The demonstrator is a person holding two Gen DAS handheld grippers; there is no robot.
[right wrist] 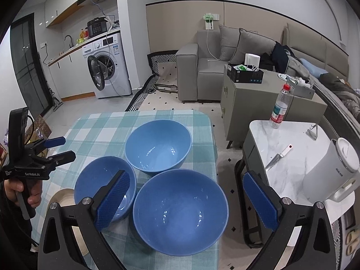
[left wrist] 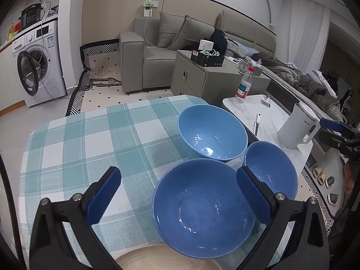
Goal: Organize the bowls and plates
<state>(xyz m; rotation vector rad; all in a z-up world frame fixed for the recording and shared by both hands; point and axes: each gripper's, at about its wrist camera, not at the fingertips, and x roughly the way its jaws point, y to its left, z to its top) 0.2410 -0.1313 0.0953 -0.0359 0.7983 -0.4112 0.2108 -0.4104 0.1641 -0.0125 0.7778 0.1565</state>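
Note:
Three empty blue bowls stand close together on a teal checked tablecloth (left wrist: 90,139). In the left wrist view the near bowl (left wrist: 203,209) sits between my open left gripper's (left wrist: 177,198) fingers, with a far bowl (left wrist: 212,132) and a smaller bowl (left wrist: 271,171) to the right. A beige plate (left wrist: 166,258) lies at the bottom edge. In the right wrist view my open right gripper (right wrist: 186,200) hovers over the near large bowl (right wrist: 180,211); the small bowl (right wrist: 99,184) is left, the far bowl (right wrist: 158,146) behind. The plate (right wrist: 60,199) and my left gripper (right wrist: 61,148) show at left.
A white marble side table (right wrist: 292,164) to the right holds a white kettle (right wrist: 333,171), a knife (right wrist: 277,155) and a water bottle (right wrist: 280,106). A grey cabinet (right wrist: 252,103), sofa (right wrist: 202,67) and washing machine (right wrist: 108,65) stand beyond.

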